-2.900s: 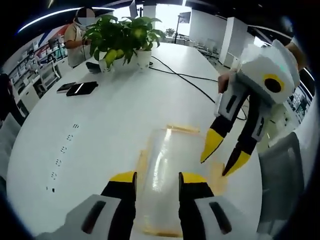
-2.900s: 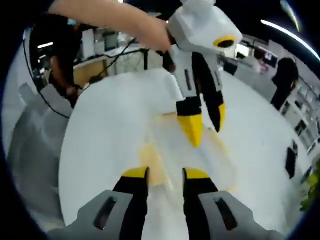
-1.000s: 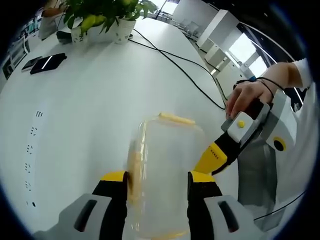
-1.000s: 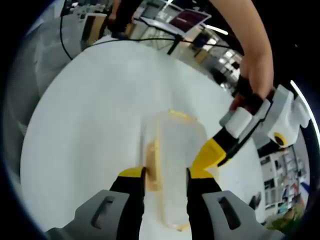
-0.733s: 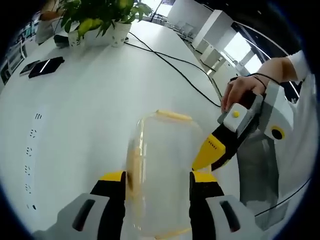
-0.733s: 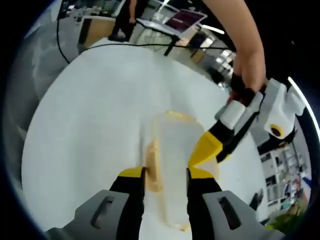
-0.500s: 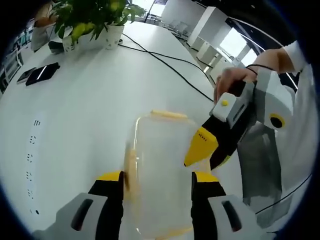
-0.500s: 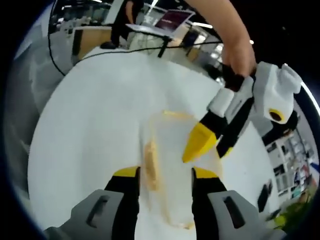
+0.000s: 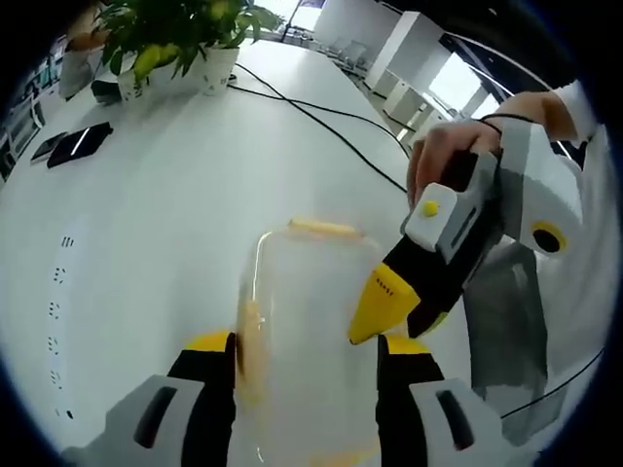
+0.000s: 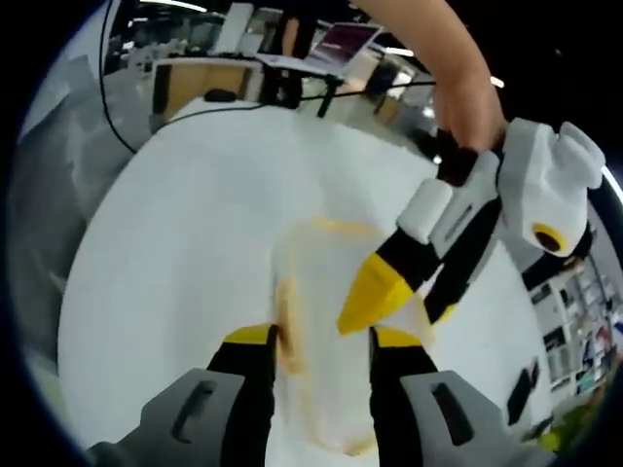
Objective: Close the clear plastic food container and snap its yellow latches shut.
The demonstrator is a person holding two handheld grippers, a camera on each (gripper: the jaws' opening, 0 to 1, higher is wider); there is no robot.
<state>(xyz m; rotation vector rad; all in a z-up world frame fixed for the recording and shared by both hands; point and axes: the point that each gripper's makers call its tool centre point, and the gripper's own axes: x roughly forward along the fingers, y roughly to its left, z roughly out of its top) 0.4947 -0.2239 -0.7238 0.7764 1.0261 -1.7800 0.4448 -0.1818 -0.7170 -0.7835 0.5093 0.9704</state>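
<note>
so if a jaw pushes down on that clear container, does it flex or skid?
The clear container looks thin-walled and empty, so probably light with some flex. On the smooth white table it may skid sideways. The left gripper straddling it should limit that.

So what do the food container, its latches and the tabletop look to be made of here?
The container looks like clear, slightly frosted plastic: the table shows through its walls. Its latches look like opaque yellow plastic, probably a softer matte kind, though blur leaves that open. The tabletop looks like a smooth white laminate or painted surface with a faint sheen; what lies under that finish cannot be told.
</note>
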